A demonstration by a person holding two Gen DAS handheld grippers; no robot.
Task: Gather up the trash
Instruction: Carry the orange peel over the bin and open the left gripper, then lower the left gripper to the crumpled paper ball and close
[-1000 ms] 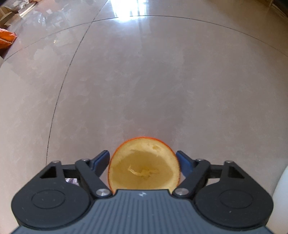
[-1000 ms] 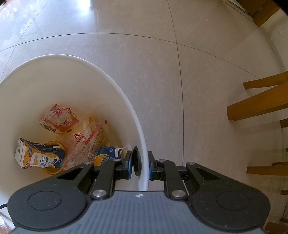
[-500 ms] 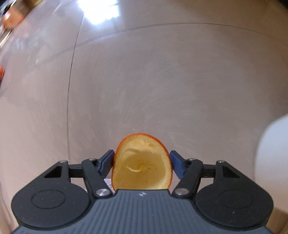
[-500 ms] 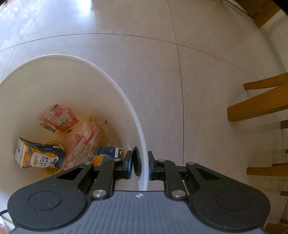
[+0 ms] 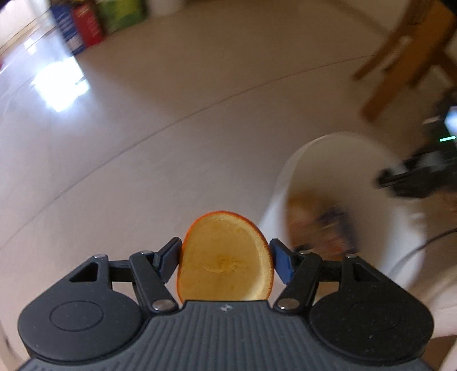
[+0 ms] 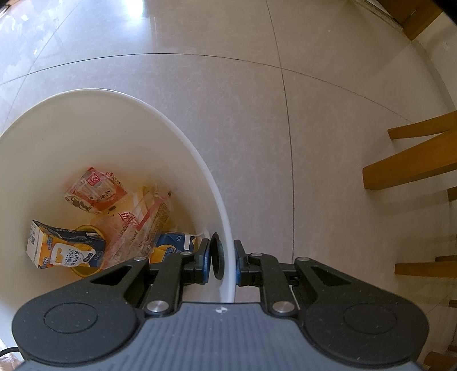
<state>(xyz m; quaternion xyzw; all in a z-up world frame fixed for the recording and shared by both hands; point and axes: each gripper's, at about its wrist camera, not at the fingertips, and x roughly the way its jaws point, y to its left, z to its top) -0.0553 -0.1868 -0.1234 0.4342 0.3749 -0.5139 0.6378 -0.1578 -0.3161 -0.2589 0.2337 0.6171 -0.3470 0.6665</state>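
Observation:
My left gripper [image 5: 225,261] is shut on a hollow half orange peel [image 5: 225,265], pale inside facing the camera, held above the tiled floor. The white trash bin [image 5: 285,182] lies blurred to the right and below it. In the right wrist view my right gripper [image 6: 222,261] points straight down and is shut on the rim of the white bin [image 6: 220,199], one finger inside, one outside. Inside the bin lie a yellow drink carton [image 6: 60,248], a red-and-white wrapper [image 6: 95,189], a clear plastic wrapper [image 6: 142,219] and a blue carton [image 6: 171,242].
Wooden chair legs [image 6: 414,159] stand right of the bin; a wooden chair [image 5: 405,54] shows blurred at upper right in the left wrist view. Coloured boxes [image 5: 85,25] stand at the far edge of the floor. A cable [image 5: 414,256] trails past the bin.
My left gripper squeezed the orange peel narrower, then rose and swung right with it; the bin and chair came into its view. The right gripper and bin stayed still.

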